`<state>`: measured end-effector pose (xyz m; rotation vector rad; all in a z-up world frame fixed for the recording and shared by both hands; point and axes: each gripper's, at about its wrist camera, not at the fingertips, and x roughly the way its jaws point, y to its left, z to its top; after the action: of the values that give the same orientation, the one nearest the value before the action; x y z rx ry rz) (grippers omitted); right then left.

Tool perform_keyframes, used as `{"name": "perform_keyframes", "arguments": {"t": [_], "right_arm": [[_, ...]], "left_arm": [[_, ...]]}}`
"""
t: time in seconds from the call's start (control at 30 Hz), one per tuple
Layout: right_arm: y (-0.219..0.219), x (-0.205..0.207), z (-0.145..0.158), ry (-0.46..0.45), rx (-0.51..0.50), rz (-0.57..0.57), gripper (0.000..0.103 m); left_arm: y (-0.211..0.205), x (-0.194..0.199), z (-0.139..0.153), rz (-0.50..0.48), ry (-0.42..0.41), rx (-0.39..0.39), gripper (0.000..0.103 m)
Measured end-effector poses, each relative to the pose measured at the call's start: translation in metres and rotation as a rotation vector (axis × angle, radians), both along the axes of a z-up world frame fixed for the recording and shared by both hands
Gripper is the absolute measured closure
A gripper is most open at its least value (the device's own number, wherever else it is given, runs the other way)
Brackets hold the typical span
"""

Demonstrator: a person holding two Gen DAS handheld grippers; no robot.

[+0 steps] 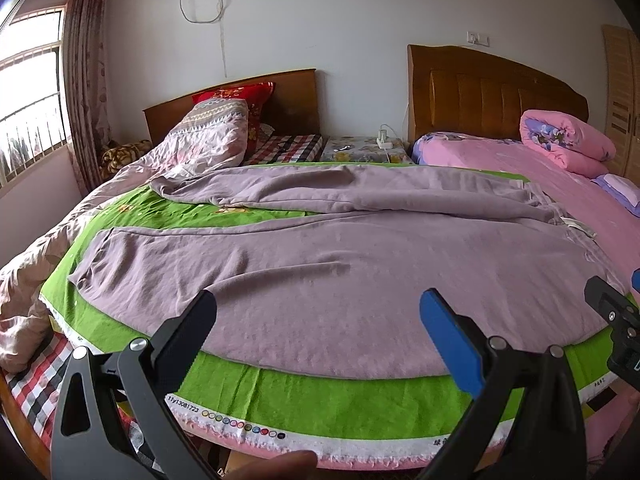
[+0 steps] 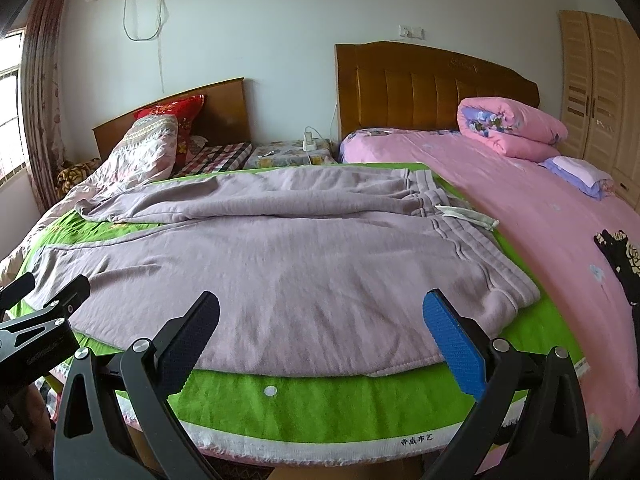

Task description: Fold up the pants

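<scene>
Pants (image 1: 304, 264) lie spread on the green cloth (image 1: 320, 396) over the bed, both legs running to 9 o'clock, waistband at 3; far leg rumpled, no fold made yet. Left wrist view: left tool (image 1: 318, 312) spread wide, empty, over the near edge at 6 o'clock. Right wrist view: right tool (image 2: 320, 312) likewise spread and empty, near the waistband (image 2: 460, 240) end; left tool visible at 9 o'clock.
</scene>
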<state>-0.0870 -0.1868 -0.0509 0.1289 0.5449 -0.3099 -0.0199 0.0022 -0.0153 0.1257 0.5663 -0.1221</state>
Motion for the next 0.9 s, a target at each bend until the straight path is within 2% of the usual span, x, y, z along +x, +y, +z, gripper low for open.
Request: {"name": "perform_keyframes", "arguments": {"t": [0.9], "right_arm": [[-0.0030,0.0008,-0.0089,0.021,0.023,0.001,0.004]], "left_arm": [[-0.0007,-0.0005,-0.0062,-0.003,0.019,0.000,0.001]]}}
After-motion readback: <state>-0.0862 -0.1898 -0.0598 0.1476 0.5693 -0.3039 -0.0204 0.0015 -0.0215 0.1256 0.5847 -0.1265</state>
